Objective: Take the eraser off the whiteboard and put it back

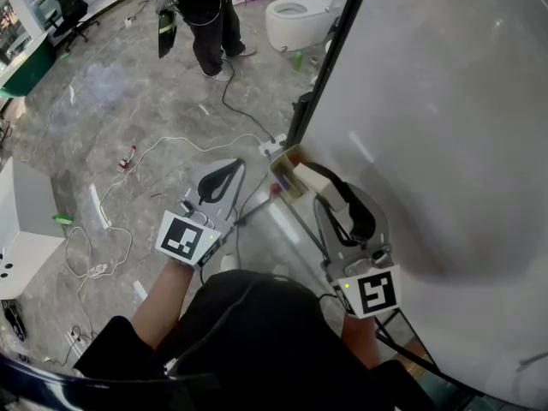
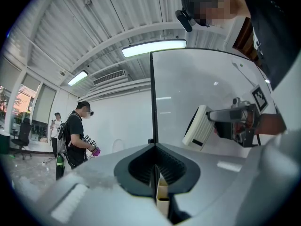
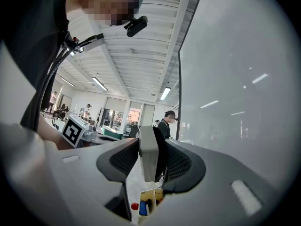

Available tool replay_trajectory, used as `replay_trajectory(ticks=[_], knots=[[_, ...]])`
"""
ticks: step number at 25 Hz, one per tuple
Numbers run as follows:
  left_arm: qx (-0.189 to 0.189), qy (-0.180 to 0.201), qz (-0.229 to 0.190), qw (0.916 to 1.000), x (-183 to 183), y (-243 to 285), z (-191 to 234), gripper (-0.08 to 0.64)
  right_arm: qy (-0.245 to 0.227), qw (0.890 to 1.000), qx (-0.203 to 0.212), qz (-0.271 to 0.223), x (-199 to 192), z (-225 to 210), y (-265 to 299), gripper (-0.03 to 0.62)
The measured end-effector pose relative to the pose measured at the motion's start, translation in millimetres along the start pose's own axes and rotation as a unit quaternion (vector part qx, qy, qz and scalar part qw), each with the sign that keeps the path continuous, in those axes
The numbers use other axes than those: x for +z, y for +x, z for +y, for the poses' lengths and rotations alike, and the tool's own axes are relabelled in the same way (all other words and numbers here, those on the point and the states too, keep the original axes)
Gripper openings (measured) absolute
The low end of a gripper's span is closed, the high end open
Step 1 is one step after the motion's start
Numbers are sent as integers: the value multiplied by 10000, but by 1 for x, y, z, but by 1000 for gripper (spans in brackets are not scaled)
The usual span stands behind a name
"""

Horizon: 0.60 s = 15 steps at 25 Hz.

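The cream eraser (image 1: pixel 315 178), dark felt on one face, sits clamped in the right claw (image 1: pixel 327 192) at frame centre, near the whiteboard (image 1: pixel 445 101).

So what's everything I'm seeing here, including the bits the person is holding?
whiteboard: one, white, upright on the right.
eraser: one, white with black backing, gripped beside the board.
marker box: one, tan, at the board's edge.
cables: several, white and black, on the floor.
bystander: one, dark clothes, beyond the cables.
toilet: one, white, near the bystander.
left claw: one, grey, shut, empty.
right claw: one, grey, shut on the eraser.
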<state>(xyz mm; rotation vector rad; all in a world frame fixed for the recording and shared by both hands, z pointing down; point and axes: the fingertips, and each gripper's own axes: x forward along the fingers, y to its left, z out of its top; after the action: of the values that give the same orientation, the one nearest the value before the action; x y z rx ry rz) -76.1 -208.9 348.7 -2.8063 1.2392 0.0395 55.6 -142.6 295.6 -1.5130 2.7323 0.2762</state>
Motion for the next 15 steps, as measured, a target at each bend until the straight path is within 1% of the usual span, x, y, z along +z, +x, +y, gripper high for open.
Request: replay_trajectory(ticks=[8, 15], knots=[[2, -7, 15, 10000, -1, 0, 1, 5, -21, 10000, 2, 21, -3, 2, 4, 176], [-6, -17, 109, 9999, -11, 1, -2, 5, 66, 9999, -18, 140, -19, 1, 6, 176]])
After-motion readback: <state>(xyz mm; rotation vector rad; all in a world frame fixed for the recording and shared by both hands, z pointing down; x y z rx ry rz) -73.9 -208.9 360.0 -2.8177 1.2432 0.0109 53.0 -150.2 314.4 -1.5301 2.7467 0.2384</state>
